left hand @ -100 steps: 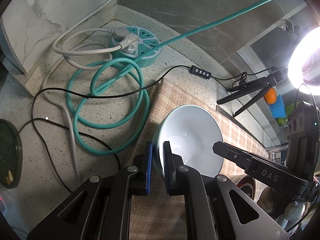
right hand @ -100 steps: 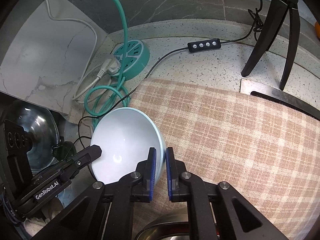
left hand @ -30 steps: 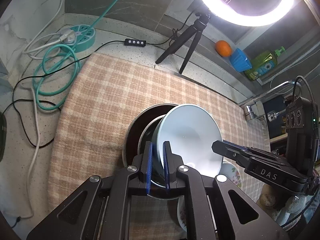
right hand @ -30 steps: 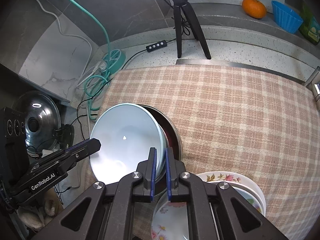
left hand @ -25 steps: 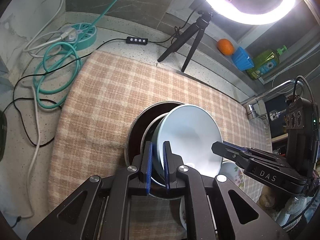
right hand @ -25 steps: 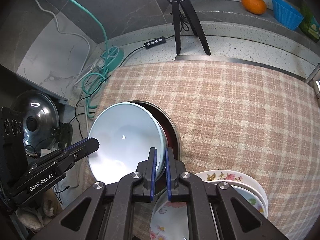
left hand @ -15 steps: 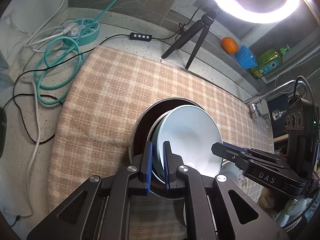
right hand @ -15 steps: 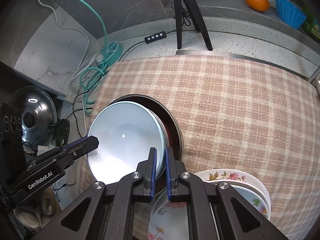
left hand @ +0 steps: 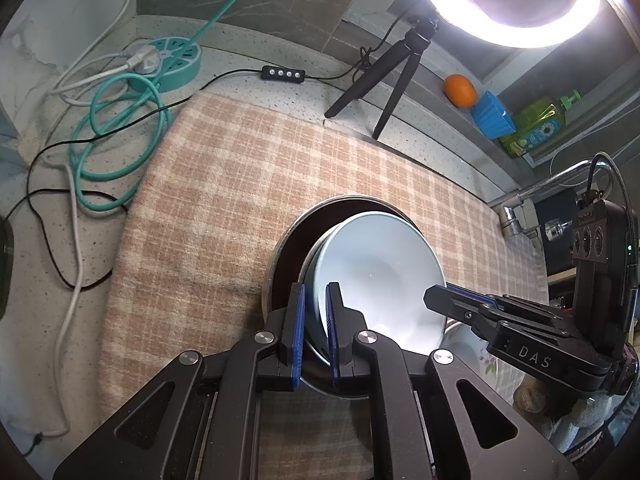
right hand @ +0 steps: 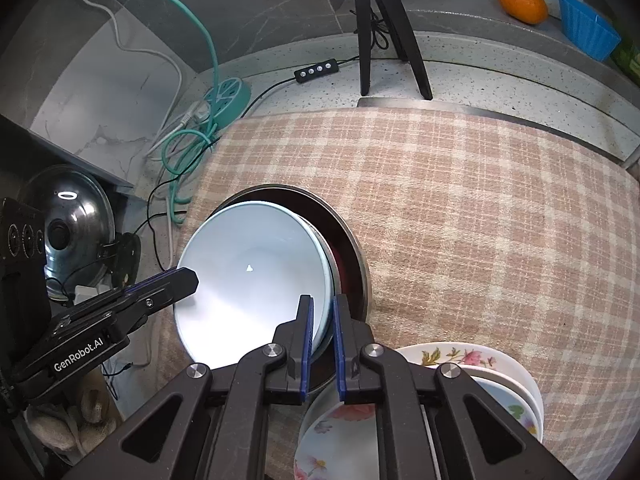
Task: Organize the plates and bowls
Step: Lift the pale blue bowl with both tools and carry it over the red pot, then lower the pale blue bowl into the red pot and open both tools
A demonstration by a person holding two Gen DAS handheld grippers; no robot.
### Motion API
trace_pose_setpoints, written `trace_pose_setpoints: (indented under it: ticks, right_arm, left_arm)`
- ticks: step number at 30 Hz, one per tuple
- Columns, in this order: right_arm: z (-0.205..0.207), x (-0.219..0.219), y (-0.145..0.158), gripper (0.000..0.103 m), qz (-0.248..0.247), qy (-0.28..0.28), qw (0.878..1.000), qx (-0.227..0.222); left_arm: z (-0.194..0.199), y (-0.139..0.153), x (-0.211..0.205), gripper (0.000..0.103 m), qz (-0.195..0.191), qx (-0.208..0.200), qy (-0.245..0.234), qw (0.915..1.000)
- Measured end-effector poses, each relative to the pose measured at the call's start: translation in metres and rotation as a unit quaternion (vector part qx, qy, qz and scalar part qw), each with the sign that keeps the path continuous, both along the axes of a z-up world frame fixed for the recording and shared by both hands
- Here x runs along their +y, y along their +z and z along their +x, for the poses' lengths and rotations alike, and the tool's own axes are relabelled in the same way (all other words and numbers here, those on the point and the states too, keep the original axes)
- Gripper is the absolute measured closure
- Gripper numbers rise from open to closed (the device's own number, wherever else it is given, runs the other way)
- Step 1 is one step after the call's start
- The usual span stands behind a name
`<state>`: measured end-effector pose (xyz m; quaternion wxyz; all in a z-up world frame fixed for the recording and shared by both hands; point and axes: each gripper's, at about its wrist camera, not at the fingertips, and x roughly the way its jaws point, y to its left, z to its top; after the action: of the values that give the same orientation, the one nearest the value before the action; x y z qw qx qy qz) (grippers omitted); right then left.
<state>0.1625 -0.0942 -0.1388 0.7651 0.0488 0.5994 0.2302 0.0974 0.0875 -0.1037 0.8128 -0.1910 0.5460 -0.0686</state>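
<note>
At the far left of the speckled stone counter (left hand: 36, 240), a round teal power strip (left hand: 172, 62) sits in the corner with a looped teal cable (left hand: 116, 136), a white cord and a thin black wire spread beside it. From there a beige-and-tan checked cloth (left hand: 224, 208) covers the counter rightwards; its left and far parts lie bare.

Near the cloth's front edge sits a wide dark metal bowl with a steel rim (right hand: 352, 240), and nested in it, tilted toward the left, is the pale blue ceramic bowl (left hand: 380, 264). The left gripper (left hand: 316, 316) is clamped on the pale bowl's near-left rim, one blue-padded finger inside and one outside. The right gripper (right hand: 322, 332) pinches the opposite rim the same way. A sliver of dark interior shows between the two bowls on the far side.

Only the right wrist view shows a stack of white floral-patterned plates (right hand: 480, 360) just right of the metal bowl, close under that gripper, and a domed steel pot lid (right hand: 68, 216) below the counter edge at left. Only the left wrist view shows the lit ring light (left hand: 508, 4) on its black tripod (left hand: 384, 76), a chrome tap (left hand: 532, 200) and a green soap bottle (left hand: 536, 120).

Along the back ledge at right stand an orange fruit (right hand: 522, 2) and a blue pleated cup (right hand: 586, 30), below dark marbled wall tiles (right hand: 260, 12).
</note>
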Motion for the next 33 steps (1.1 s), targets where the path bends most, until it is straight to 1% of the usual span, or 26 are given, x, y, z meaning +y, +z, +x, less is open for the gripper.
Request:
trace_pose_setpoints:
  ticks: [2, 4, 8, 10, 11, 15, 19, 22, 29, 33]
  right_arm:
    - [-0.002, -0.001, 0.003, 0.092, 0.004, 0.001, 1.000, -0.006]
    - [-0.003, -0.003, 0.007, 0.086, 0.005, 0.002, 1.000, -0.014]
    - [-0.005, -0.011, 0.017, 0.083, 0.018, 0.000, 0.999, -0.030]
    - [-0.007, -0.015, 0.021, 0.075, 0.019, -0.001, 0.999, -0.038]
    - [-0.007, -0.017, 0.022, 0.075, 0.016, -0.003, 0.999, -0.043]
    - [-0.006, -0.027, 0.020, 0.075, 0.017, -0.012, 0.999, -0.045]
    - [-0.005, -0.032, 0.014, 0.074, 0.016, -0.019, 0.999, -0.039]
    - [-0.004, -0.034, 0.009, 0.074, 0.017, -0.020, 0.999, -0.031]
    - [-0.001, -0.035, 0.002, 0.074, 0.022, -0.025, 0.999, -0.019]
    - [0.004, -0.037, -0.005, 0.075, 0.027, -0.030, 0.999, -0.004]
  left_arm:
    - [-0.001, 0.003, 0.002, 0.094, 0.003, -0.003, 0.002, 1.0000]
    - [-0.004, 0.007, 0.006, 0.094, 0.003, -0.010, 0.006, 0.9999]
    - [-0.010, 0.015, 0.017, 0.093, 0.012, -0.023, 0.019, 0.9995]
    - [-0.013, 0.016, 0.023, 0.093, 0.013, -0.025, 0.029, 0.9992]
    - [-0.013, 0.016, 0.026, 0.093, 0.012, -0.025, 0.031, 0.9991]
    - [-0.019, 0.013, 0.033, 0.093, 0.011, -0.024, 0.040, 0.9988]
    - [-0.021, 0.005, 0.033, 0.093, 0.000, -0.015, 0.041, 0.9990]
    - [-0.021, 0.002, 0.031, 0.093, -0.008, -0.009, 0.042, 0.9990]
    - [-0.019, -0.002, 0.027, 0.093, -0.012, -0.004, 0.038, 0.9992]
    - [-0.017, -0.006, 0.028, 0.093, -0.013, 0.000, 0.039, 0.9992]
